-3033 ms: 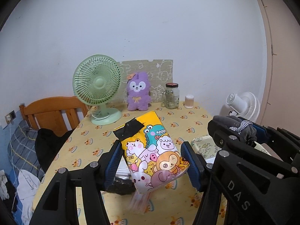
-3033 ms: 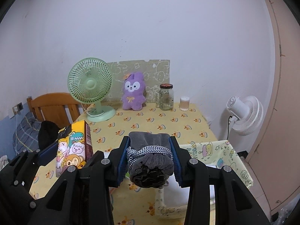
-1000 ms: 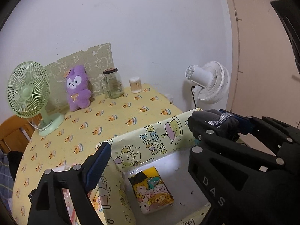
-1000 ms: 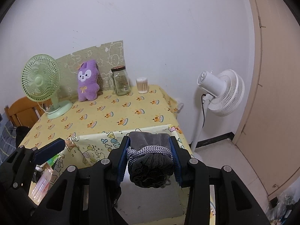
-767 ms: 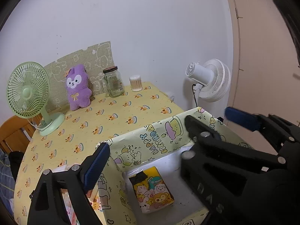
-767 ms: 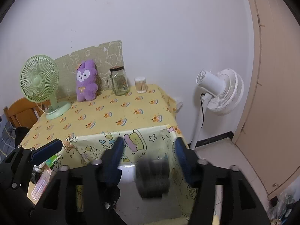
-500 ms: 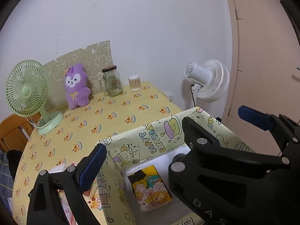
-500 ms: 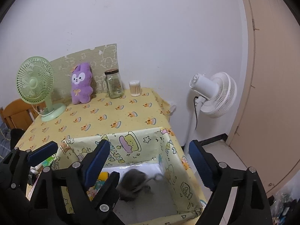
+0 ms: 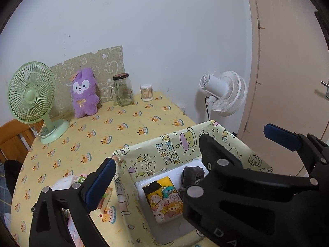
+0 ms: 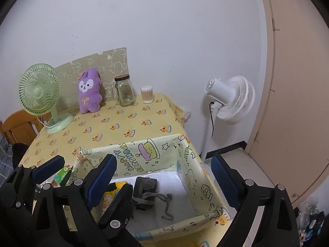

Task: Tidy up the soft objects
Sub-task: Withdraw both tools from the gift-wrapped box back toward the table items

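A cartoon-print fabric box (image 9: 174, 150) (image 10: 144, 154) stands at the table's near right edge. Inside it lie a yellow cartoon pouch (image 9: 164, 199) (image 10: 120, 185) and, to its right, a grey cloth bundle (image 9: 192, 174) (image 10: 145, 187) with a loose grey cord. My left gripper (image 9: 156, 156) hangs open over the box's left wall, holding nothing. My right gripper (image 10: 163, 164) is above the box with its jaws opening and nothing between them. A purple plush rabbit (image 9: 84, 92) (image 10: 89, 91) sits upright at the back of the table.
A green desk fan (image 9: 30, 94), a glass jar (image 9: 122, 90) and a cotton-swab tub (image 9: 146, 92) stand along the back wall. Small packets (image 9: 67, 183) lie left of the box. A white floor fan (image 9: 224, 92) and a door (image 9: 287, 61) are to the right, a wooden chair (image 9: 12, 135) to the left.
My right gripper opened and let go of the grey bundle, which dropped into the box beside the pouch. My left gripper spread a little wider.
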### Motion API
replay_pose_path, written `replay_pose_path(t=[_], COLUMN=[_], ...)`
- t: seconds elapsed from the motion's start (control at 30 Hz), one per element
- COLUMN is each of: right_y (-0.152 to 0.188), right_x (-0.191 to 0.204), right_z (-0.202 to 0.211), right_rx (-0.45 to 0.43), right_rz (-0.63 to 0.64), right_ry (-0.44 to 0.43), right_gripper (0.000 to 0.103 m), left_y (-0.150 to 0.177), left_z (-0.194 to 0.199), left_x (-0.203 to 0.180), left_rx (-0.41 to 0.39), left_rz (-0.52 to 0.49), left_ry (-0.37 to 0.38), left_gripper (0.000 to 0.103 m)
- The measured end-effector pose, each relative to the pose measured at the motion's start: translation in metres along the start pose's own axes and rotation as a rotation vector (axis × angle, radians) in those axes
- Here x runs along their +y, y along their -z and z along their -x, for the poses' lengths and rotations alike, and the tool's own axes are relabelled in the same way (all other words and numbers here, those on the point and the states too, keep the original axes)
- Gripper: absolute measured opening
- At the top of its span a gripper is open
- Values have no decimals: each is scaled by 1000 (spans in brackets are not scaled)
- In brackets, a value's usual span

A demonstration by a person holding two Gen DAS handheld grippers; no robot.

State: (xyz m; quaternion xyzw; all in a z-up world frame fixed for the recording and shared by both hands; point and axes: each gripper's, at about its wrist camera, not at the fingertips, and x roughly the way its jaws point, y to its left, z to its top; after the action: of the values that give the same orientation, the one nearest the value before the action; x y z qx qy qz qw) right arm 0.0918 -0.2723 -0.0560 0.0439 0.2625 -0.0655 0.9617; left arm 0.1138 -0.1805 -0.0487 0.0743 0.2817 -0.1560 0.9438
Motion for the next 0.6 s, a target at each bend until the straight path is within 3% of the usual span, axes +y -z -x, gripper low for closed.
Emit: replay_pose_path(t=[0.6], right_y=[0], right_x=[36], right_z=[49], right_rx=[-46], right_rz=[40], right_ry=[-1], right_gripper=[97], left_y=[9], left_z=[53], left_x=[27], left_rx=[-46], left_rz=[18], left_ry=[-11], left_gripper=[100])
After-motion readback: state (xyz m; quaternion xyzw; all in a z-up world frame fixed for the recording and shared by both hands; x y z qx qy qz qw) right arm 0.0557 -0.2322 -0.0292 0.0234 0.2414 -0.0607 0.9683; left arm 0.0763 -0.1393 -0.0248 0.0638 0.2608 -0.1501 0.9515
